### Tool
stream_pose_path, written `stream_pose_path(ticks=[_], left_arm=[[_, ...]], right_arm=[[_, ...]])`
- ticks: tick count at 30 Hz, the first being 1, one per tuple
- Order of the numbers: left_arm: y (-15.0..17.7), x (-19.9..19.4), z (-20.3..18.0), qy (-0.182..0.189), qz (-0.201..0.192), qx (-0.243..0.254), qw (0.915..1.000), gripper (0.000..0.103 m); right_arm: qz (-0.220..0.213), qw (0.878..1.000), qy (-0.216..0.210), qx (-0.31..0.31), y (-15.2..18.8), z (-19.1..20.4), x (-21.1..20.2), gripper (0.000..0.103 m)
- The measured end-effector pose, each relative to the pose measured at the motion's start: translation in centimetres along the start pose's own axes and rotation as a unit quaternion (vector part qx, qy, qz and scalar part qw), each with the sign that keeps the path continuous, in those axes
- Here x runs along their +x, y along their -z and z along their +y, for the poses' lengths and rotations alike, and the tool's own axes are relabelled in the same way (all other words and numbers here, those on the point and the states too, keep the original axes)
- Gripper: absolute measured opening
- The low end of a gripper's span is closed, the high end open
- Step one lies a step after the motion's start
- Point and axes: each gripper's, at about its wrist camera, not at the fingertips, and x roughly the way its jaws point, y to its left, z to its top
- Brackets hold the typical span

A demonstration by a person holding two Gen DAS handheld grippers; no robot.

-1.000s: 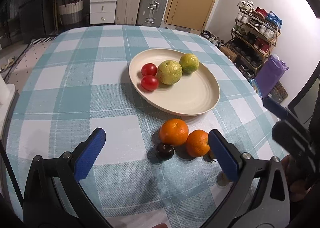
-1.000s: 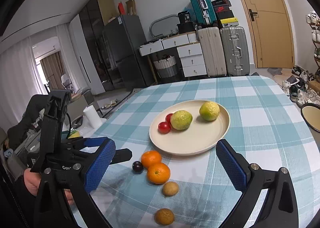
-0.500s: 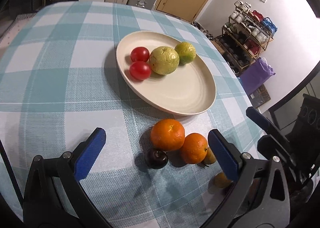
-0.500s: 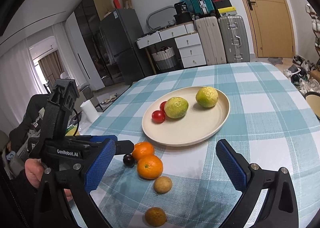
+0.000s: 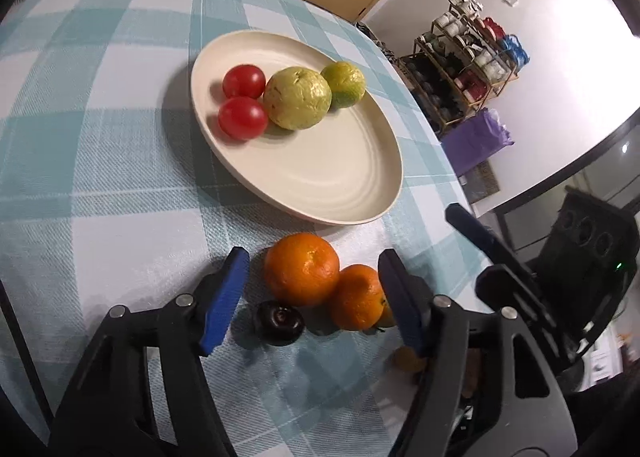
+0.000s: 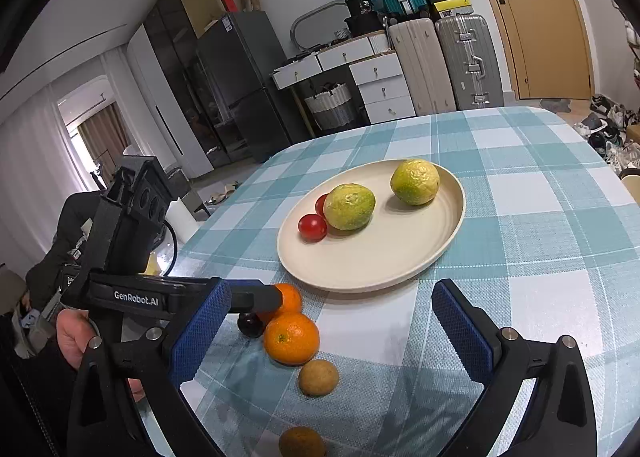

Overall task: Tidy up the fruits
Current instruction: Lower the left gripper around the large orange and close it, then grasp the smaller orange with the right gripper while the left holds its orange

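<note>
Left tongs (image 5: pixel 312 293), gripped by a hand (image 6: pixel 74 333) and marked "GenRobot.AI", tilt down over the desk (image 5: pixel 100 137); they've just been closing and straddle the bigger orange (image 5: pixel 301 269) without pinching it. It sits just short of the plate (image 5: pixel 340 177), touching a smaller orange (image 5: pixel 356 296). Right tongs (image 6: pixel 330 325) hover spread wide with nothing between.

A checked tablecloth (image 6: pixel 540 217) carries a cream plate (image 6: pixel 400 257), two oranges (image 5: pixel 302 275), a dark plum (image 5: pixel 279 320).
</note>
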Motion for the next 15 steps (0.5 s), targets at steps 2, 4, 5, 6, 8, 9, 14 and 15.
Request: stream_pose_path(ticks=[2, 4, 5, 6, 8, 9, 14, 15], left_arm=[[0.1, 0.2, 0.2, 0.002, 0.004, -0.003, 1.0, 0.056], [0.0, 0.3, 0.5, 0.01, 0.008, -0.01, 0.9999, 0.052], [-0.1, 0.4, 0.6, 0.014, 0.008, -0.012, 0.9998, 0.05], [-0.2, 0.5, 0.7, 0.016, 0.01, -0.015, 0.9997, 0.044], [-0.4, 0.7, 1.1, 0.012, 0.008, -0.02, 0.9997, 0.037], [-0.5, 0.7, 1.3, 0.018, 0.008, -0.025, 0.9995, 0.037], [-0.7, 0.9, 1.6, 0.022, 0.009, -0.025, 0.9994, 0.036], [-0.7, 0.9, 1.5, 0.021, 0.008, -0.024, 0.9995, 0.036]], right_arm=[[0.001, 1.0, -0.003, 0.001, 0.0, -0.1, 0.1, 0.103], [0.004, 1.0, -0.006, 0.002, -0.1, -0.2, 0.4, 0.103], [0.005, 1.0, -0.008, 0.003, -0.1, -0.2, 0.5, 0.103], [0.007, 1.0, -0.011, 0.005, -0.1, -0.3, 0.7, 0.103], [0.01, 1.0, -0.013, 0.006, 0.0, -0.4, 0.9, 0.103], [0.011, 1.0, -0.014, 0.007, 0.0, -0.4, 1.0, 0.103], [0.018, 1.0, -0.019, 0.011, 0.1, -0.5, 1.3, 0.103], [0.019, 1.0, -0.02, 0.011, 0.1, -0.5, 1.4, 0.103]])
